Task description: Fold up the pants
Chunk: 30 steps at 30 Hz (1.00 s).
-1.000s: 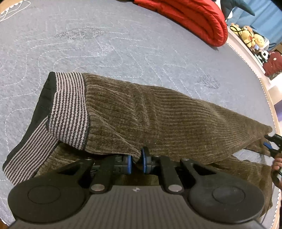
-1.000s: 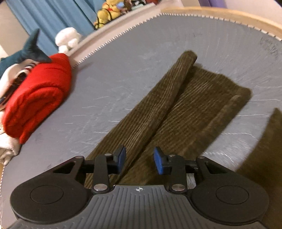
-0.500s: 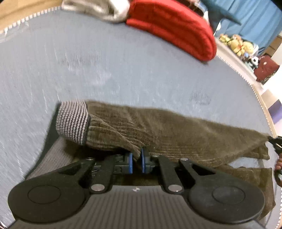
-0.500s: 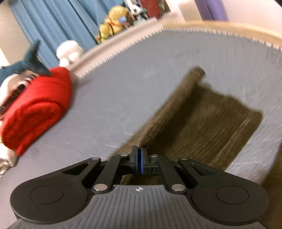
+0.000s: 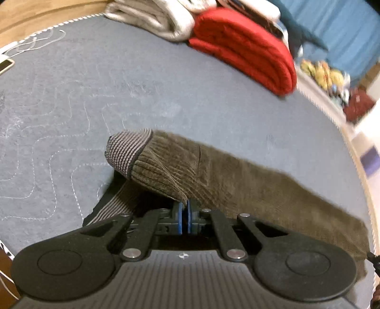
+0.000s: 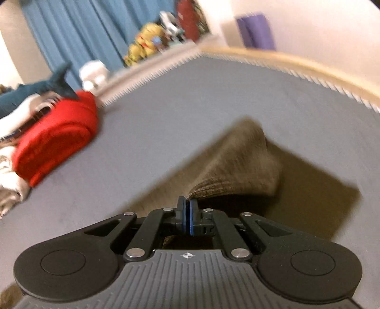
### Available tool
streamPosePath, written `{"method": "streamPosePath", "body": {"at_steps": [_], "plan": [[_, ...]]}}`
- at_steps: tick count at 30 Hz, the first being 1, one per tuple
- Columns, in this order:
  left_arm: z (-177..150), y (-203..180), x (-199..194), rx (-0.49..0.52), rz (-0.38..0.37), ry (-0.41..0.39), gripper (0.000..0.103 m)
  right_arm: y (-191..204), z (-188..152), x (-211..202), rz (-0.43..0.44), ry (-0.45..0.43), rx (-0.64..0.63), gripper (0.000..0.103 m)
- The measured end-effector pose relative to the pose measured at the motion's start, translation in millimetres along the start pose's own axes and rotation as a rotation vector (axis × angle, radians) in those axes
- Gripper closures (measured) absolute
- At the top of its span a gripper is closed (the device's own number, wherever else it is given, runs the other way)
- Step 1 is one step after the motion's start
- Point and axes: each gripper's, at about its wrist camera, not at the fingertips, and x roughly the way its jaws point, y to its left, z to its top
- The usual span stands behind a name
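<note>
The left tongs [image 5: 184, 211] were pressed together on a fold of the brown corduroy pants [image 5: 249, 190] near the waist end, with ribbed cloth bunched right at the blue pads. The striped grey waistband [image 5: 128, 152] curled over just left of that pinch and hung above the grey quilted bed [image 5: 118, 78], while the leg ran off to the right edge of the left wrist view, lifted clear of the layer lying beneath it. The right tongs [image 6: 187, 214] were likewise shut tight, pinching the pants [image 6: 232, 164] at the leg end; there the cloth rose into a tent-like peak over the flat part on the bed [image 6: 213, 95]. The right wrist view was blurred, so finer folds could not be made out. A folded red blanket [image 5: 247, 47] lay well apart at the far side of the bed, beside a pale folded blanket [image 5: 152, 16]. Soft toys [image 6: 144, 42] sat on a ledge before a blue curtain [image 6: 78, 31]
</note>
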Motion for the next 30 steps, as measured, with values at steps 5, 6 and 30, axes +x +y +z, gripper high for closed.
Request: {"method": "streamPosePath", "body": {"at_steps": [5, 6, 30], "plan": [[2, 22, 12, -0.093, -0.011, 0.052, 0.067, -45, -10, 11, 0.044, 0.042, 0.134, 0.096], [4, 28, 13, -0.129, -0.010, 0.043, 0.058, -50, -5, 10, 0.052, 0.018, 0.137, 0.095], [23, 51, 42, -0.318, 0.045, 0.067, 0.056, -107, 14, 55, 0.077, 0.127, 0.487, 0.052]]}}
